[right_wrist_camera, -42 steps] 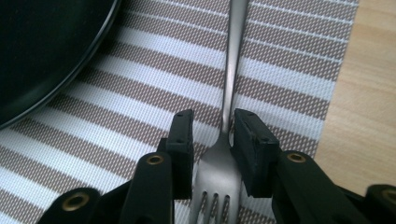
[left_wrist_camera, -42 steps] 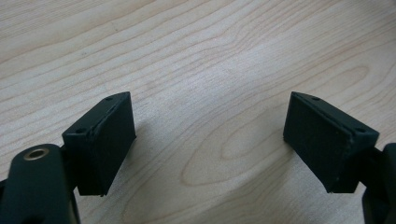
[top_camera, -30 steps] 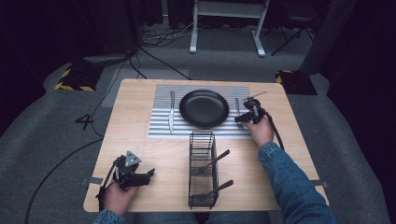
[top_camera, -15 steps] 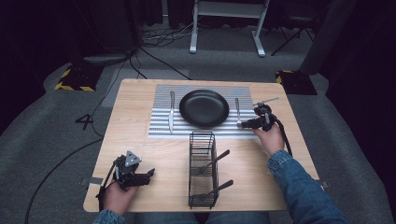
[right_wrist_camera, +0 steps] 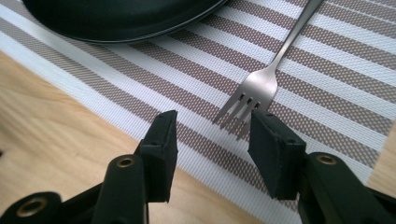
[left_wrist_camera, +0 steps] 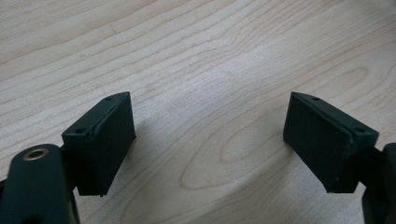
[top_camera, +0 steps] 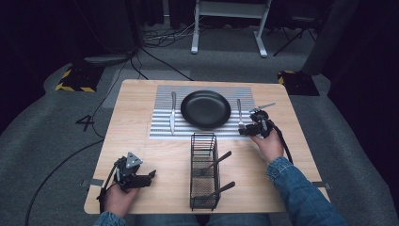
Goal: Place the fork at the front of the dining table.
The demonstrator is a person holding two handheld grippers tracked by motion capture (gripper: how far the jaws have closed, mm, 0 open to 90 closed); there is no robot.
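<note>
the silver metal fork (right_wrist_camera: 266, 79) lies flat on the grey-and-white striped woven placemat (top_camera: 162, 131), at three o'clock of the round black plate (top_camera: 205, 109), tines toward the person. the right claw (top_camera: 243, 131) hovers just off the tines, its jaws apart and just been opening, nothing between them. the left claw (top_camera: 149, 175) rests wide apart on the light wooden desk (top_camera: 155, 155) at seven o'clock.

The fork (top_camera: 239, 113) is plain silver metal and lies flat on the striped placemat (top_camera: 162, 132), just right of the black plate (top_camera: 205, 109). Its tines point toward the person, its handle away.
</note>
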